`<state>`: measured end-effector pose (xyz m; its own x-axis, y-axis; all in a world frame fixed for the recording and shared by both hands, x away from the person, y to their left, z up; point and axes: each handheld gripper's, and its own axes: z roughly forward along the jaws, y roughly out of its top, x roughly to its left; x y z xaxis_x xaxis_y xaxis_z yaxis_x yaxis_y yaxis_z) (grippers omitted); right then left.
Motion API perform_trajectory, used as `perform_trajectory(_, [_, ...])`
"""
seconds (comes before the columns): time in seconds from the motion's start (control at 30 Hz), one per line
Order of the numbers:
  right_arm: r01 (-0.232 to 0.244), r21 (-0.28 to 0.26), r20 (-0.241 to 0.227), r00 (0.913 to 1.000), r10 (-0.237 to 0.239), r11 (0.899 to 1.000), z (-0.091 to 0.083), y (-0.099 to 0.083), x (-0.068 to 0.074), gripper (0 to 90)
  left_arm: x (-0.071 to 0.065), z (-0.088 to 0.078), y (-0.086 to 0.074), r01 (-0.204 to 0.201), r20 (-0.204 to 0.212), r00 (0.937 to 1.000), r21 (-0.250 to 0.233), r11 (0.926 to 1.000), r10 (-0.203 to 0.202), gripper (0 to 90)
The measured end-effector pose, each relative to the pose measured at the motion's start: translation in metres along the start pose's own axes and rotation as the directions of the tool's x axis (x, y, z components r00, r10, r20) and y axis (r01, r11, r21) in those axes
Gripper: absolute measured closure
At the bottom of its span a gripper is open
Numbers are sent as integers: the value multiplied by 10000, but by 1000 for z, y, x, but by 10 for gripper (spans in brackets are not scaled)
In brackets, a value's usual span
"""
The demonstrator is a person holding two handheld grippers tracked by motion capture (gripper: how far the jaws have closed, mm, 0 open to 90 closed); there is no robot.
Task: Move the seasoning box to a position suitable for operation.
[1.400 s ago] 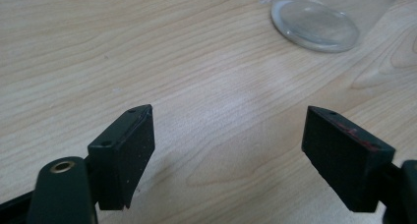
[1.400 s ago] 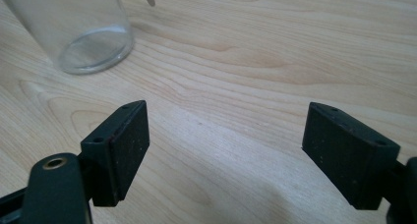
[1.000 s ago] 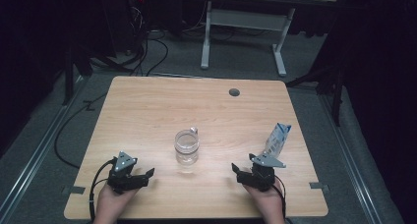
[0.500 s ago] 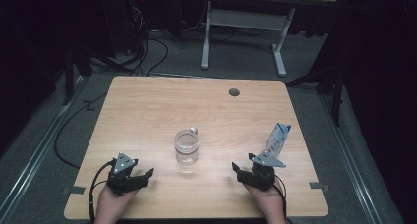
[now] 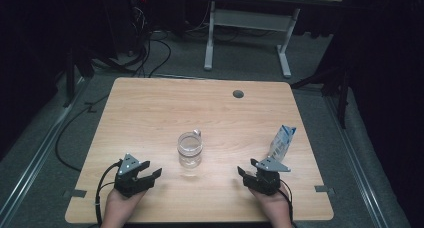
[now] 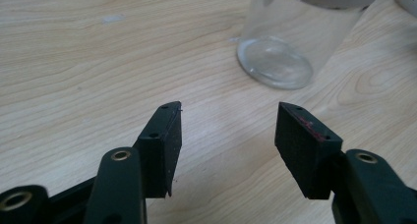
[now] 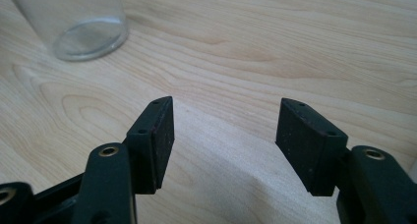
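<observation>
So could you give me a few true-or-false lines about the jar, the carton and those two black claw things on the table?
1. The glass jar stands upright between the two grippers. True.
2. The left gripper is clamped on the jar. False: its jaws have just been closing a little with nothing between them, and the jar stands apart.
3. The small carton stands by the right gripper. True.
4. The right gripper holds the carton. False: its jaws are open over bare table.
5. The jar lies on its side. False: it is upright.
</observation>
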<state>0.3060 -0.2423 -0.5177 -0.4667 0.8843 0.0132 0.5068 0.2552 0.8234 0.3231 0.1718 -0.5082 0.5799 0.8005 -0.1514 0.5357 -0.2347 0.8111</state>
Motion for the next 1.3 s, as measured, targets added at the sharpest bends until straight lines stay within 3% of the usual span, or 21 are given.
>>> perform_trajectory(0.27, [-13, -114, -69, 10000, 12, 9999, -4, 0, 0, 394, -7, 1, 22, -243, -21, 9997, -132, 9996, 243, 452])
perform_trajectory(0.77, [59, -105, -150, 9999, -60, 9999, 0, 2, 0, 388, -10, 7, 67, -95, -35, 10000, -640, 9979, 93, 505])
perform_trajectory(1.3, [26, -113, -231, 9997, -29, 9999, -1, 2, 1, 386, -23, 34, 112, -458, -176, 9988, -747, 9962, 446, 588])
